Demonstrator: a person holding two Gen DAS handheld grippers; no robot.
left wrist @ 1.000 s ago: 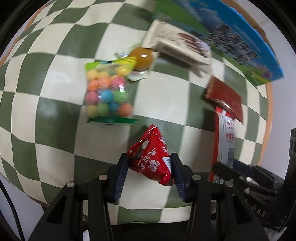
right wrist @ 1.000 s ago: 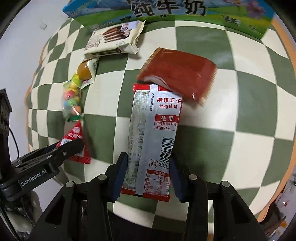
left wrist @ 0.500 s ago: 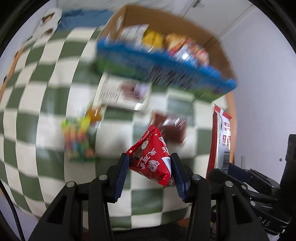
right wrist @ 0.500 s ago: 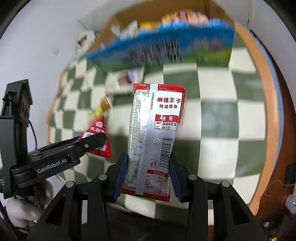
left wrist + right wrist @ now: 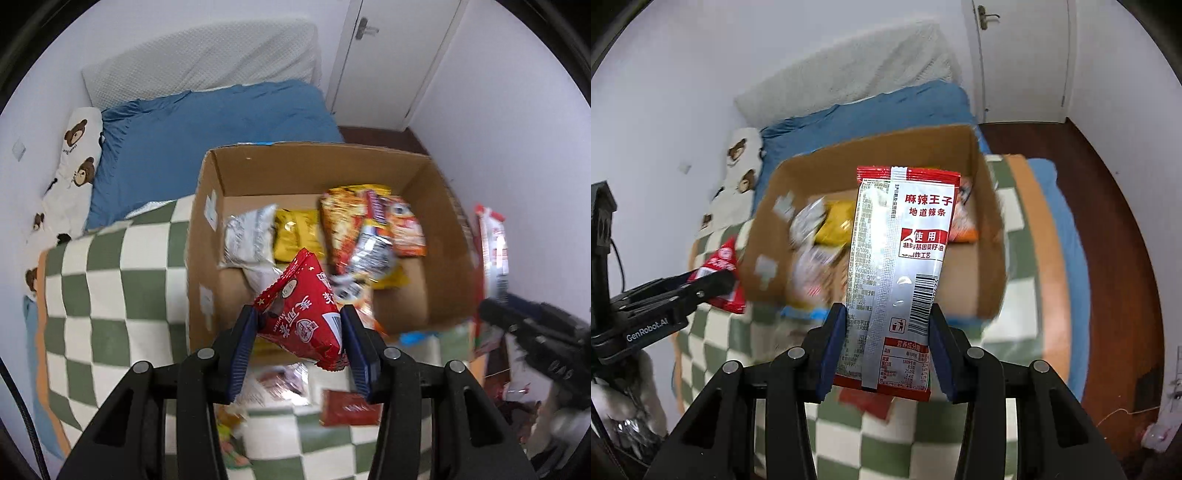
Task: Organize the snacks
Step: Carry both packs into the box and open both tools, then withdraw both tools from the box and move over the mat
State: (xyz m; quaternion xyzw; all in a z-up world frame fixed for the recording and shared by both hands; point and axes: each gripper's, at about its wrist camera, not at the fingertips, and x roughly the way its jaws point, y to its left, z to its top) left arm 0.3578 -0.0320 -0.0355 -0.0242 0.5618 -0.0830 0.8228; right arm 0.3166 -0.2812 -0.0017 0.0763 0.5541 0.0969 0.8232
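Left view: my left gripper (image 5: 299,328) pinches a red pouch (image 5: 304,310) between both fingers, held up in front of the open box (image 5: 436,206) (snacks already inside). Right view: my right gripper (image 5: 886,343) clamps a silver packet (image 5: 897,266) upright before that box (image 5: 990,258).

Blue bedsheet (image 5: 221,125): ahead of the tongs, spread wide. White textured pillow or cushion (image 5: 207,55), far ahead against the wall; edges soft in both views. Bear-print fabric (image 5: 74,155): ahead and to the left. White door (image 5: 1023,59) with handle, far ahead-right. Dark wood floor (image 5: 1108,229): right.
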